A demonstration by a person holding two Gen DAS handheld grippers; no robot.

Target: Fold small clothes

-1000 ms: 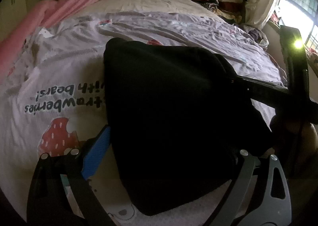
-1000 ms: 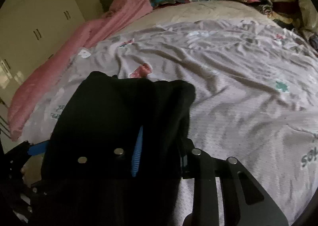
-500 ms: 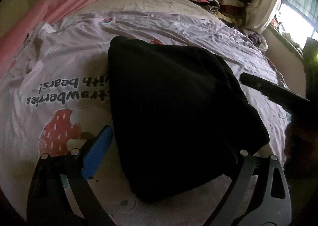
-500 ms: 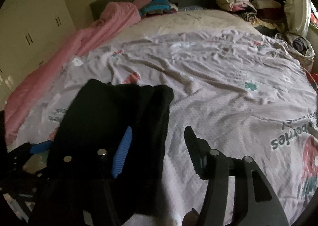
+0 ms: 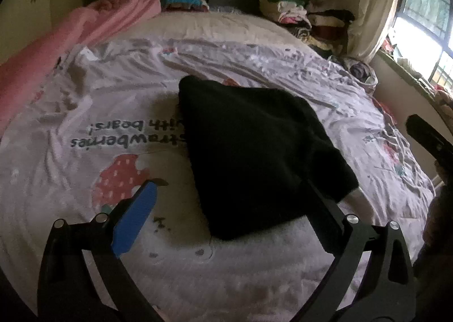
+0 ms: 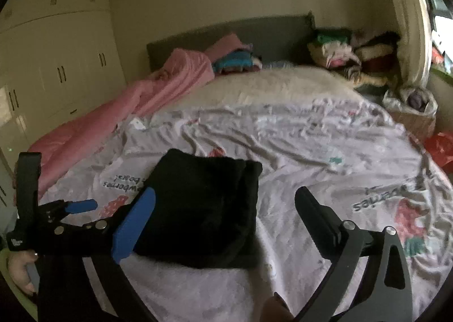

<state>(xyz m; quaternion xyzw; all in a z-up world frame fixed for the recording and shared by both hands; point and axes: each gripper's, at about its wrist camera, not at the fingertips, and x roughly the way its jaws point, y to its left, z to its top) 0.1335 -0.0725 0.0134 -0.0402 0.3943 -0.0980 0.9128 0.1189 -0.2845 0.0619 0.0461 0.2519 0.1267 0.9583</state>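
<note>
We are in a home bedroom — a wide bed (image 6: 283, 101) fills most of both views, spread with a pale sheet (image 5: 85, 112) printed with strawberries and bears. A dark padded headboard (image 6: 226, 30) stands at the far end, with a pink quilt (image 6: 127, 104) bunched along one side and heaps of clothes (image 6: 348, 50) piled in the corner. A cream built-in wardrobe (image 6: 56, 61) lines one wall — and a barred window (image 5: 424, 16) with a pale curtain (image 5: 373, 5) lets in daylight.
</note>
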